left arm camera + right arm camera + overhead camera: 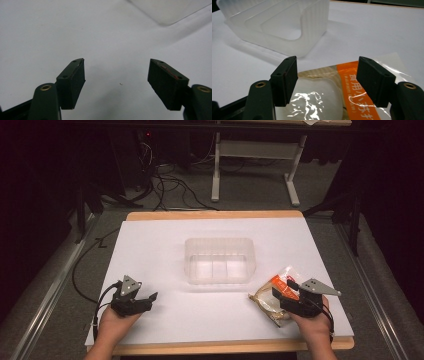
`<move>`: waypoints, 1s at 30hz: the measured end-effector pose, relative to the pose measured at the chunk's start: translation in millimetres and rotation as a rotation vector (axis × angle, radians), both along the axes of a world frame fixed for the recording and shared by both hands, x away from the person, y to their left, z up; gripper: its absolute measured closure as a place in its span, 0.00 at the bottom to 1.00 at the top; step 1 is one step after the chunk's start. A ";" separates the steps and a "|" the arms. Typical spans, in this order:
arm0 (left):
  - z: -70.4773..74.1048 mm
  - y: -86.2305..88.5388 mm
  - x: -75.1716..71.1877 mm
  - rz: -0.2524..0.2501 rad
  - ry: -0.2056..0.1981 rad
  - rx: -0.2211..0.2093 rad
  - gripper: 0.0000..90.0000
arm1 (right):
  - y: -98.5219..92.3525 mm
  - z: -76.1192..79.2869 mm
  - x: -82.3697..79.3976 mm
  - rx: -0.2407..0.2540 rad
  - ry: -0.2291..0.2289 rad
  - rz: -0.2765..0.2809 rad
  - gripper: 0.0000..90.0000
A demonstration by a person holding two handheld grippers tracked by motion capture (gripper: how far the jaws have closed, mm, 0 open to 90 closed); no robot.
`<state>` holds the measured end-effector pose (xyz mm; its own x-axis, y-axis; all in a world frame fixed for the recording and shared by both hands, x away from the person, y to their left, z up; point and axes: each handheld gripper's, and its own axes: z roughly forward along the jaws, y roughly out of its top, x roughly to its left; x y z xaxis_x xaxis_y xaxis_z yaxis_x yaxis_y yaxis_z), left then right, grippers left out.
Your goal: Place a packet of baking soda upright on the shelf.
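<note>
Jaws of right gripper (327, 80) stood wide, straddling the wrapped bun (319, 100) on tabletop (165, 245) beside the tub (220, 260), not pinching. Left gripper (116, 83) wide, empty. Bun looked soft, wrapper slippery; grip mid-body, lightly.

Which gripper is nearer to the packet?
Right. The right gripper is over the packet, jaws open astride it. The left gripper is far across the table, beyond the tub.

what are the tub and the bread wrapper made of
The tub: apparently frosted translucent plastic, since the white table shows dimly through its walls. The wrapper: thin clear plastic film by the look, glossy, with crinkled glare and a printed orange band; the pale bun inside shows through.
</note>
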<state>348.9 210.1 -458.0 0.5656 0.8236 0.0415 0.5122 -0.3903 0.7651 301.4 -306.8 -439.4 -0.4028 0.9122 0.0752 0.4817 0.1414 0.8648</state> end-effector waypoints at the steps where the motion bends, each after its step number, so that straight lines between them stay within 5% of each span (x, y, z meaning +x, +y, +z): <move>1: -0.1 -0.2 0.0 -0.003 0.000 0.003 0.34 | -3.1 -0.5 0.7 0.000 0.003 -0.007 0.37; 18: -1.6 -3.6 -0.2 -0.024 0.003 0.026 0.34 | -69.2 -10.4 7.9 0.073 0.069 -0.186 0.37; 30: -1.7 -4.8 -1.6 -0.032 0.002 0.040 0.34 | -102.7 -26.9 1.3 0.159 0.180 -0.303 0.38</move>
<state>347.3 205.3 -459.6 0.5914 0.8031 0.0733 0.5005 -0.4368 0.7474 302.7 -409.5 -466.3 -0.0844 0.9589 0.2707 0.6272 -0.1600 0.7622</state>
